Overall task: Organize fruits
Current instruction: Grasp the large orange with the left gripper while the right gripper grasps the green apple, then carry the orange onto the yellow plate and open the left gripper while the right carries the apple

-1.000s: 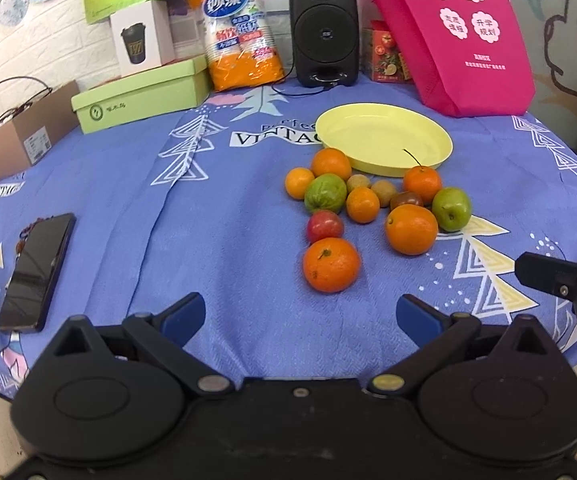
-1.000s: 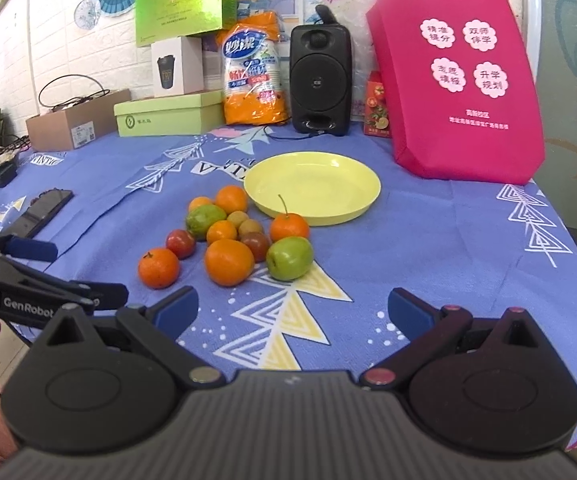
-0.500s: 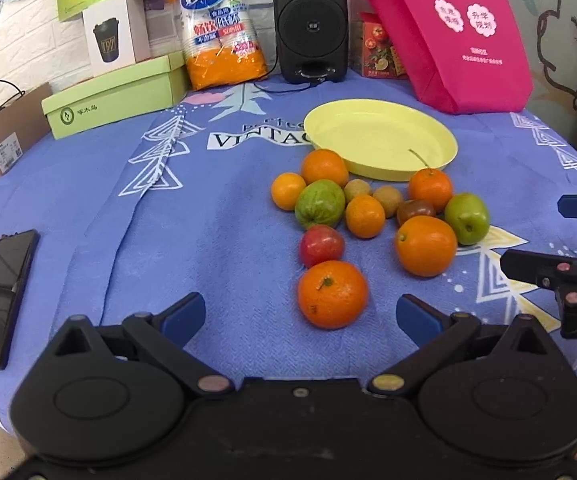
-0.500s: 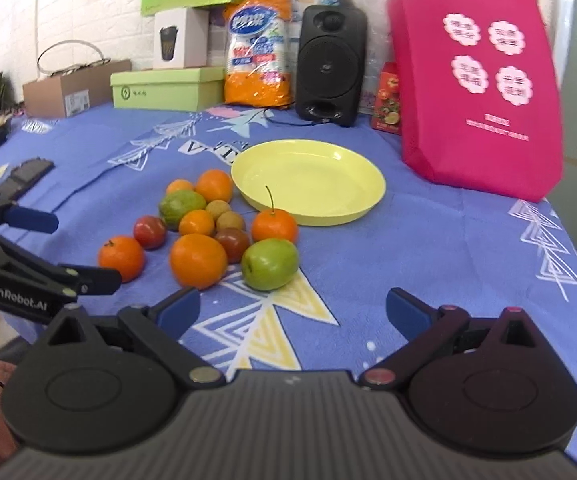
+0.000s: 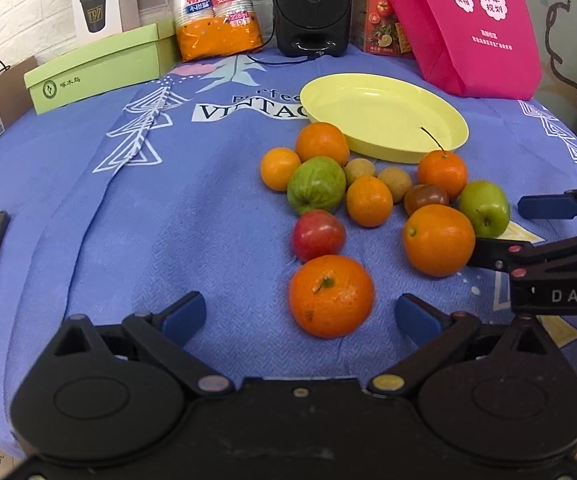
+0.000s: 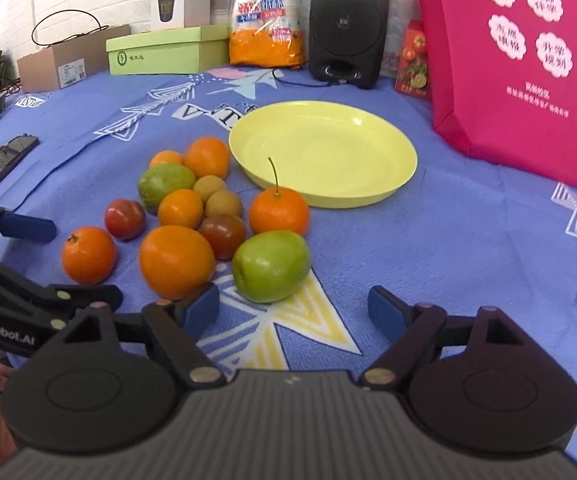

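Currently, both grippers are held low over the near edge of the table (image 5: 136,216), each with fingers spread wide and nothing held. The left gripper (image 5: 300,314) is lined up on the nearest mandarin (image 5: 330,296), which lies on the blue cloth between the blue fingertips (image 5: 182,314), touching neither. A red tomato (image 5: 318,234) is seen just behind it. The right gripper (image 6: 294,310) is set before a green apple (image 6: 271,266), which lies just ahead of the gap between its fingers; its left fingertip (image 6: 202,308) is almost against a large orange (image 6: 176,262). The remaining fruit is clustered between these pieces and the yellow plate (image 6: 392,172), which sits toward the far side of the table with no fruit in it. One stemmed mandarin (image 6: 279,211) is noted just beside the plate's near rim.
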Demonstrator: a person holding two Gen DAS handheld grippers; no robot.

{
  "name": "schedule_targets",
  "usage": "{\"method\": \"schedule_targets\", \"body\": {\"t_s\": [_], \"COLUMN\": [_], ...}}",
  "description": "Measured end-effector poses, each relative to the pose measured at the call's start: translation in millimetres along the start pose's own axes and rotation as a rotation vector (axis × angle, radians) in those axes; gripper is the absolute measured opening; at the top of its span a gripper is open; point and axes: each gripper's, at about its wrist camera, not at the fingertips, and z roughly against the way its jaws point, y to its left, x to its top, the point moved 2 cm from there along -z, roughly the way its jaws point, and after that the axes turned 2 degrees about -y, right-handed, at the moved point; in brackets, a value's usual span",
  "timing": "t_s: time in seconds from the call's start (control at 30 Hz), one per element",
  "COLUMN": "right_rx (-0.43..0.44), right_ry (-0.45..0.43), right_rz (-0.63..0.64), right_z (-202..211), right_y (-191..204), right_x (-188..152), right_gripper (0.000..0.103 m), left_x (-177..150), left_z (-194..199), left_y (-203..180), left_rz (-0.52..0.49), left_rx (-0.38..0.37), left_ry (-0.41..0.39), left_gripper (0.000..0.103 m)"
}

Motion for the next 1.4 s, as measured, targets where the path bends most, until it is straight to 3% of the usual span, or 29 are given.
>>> {"method": "schedule_targets", "body": {"t_s": [0.2,0.27,0.4,0.47,0.57,0.6,0.9,1.1,1.4], "right_rx": [0.017,0.027,0.061,0.074,0.082,0.084,0.129,0.135,0.139], "right_ry": [-0.01,-0.015,-0.02,-0.018,-0.02,-0.021,-0.029,-0.032,-0.089], "right_rz": [-0.021,-0.015,0.006,0.011,0.013,0.012,-0.014,-0.023,-0.029], "right_z": [-14,-18,-18,-17,-15,-14,2,14,25], "right_y": [-4,-3,1,2,4,4,1,0,-15], "right_x": [5,7,9,9,9,9,3,-3,18], "right_gripper": [0.082,0.075,0.058,0.047,0.043,0.043,0.043,0.043,0.043], "left_x": [5,7,9,9,7,8,3,7,50], "left_z": [-8,-10,-6,-5,-2,-1,13,30,29], "left_y": [-5,-7,-12,-15,-17,-17,-3,1,2], "left_rz": [-0.002,-0.013,-0.041,-0.055,-0.061,-0.064,-0.003,-0.007,-0.02], "left_rx": [-0.007,-0.019,-0.073,-0.087,-0.093,-0.088,-0.146,-0.146,-0.197], "left_ry": [-0.014,-0.019,-0.035,-0.041,-0.048,-0.051,-0.037,-0.056,-0.103], "left_gripper": [0.103,0.097,0.07,0.063,0.05,0.041,0.039,0.039,0.039]}}
